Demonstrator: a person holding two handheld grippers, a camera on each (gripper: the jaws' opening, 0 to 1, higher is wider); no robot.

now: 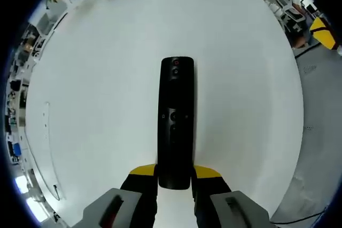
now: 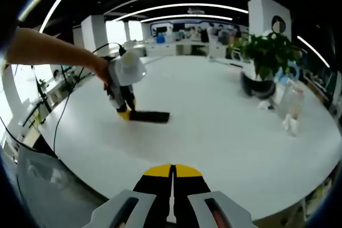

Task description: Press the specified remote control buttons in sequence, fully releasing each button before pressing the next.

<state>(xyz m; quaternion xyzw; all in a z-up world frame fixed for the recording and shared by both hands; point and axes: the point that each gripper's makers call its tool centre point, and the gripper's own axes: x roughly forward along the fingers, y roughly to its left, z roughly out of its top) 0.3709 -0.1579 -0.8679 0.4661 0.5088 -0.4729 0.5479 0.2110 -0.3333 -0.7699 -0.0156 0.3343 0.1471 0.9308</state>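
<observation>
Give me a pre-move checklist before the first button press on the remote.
1. Remote held at its near end by left tongs: ok.
2. Remote flat on table, buttons up: ok.
3. Red button at far end uncovered: ok.
4. Right tongs shut, empty, ready as a presser: ok.
5. Right tongs over the buttons: not ok, well back from the remote.
6. Which button comes first: cannot tell.

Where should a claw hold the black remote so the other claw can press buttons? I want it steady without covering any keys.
Grip the remote across its narrow width at the plain near end, coming in low along the white table. It lies flat, buttons up, and they sit towards the middle and far end. The left claw already brackets that end.
</observation>
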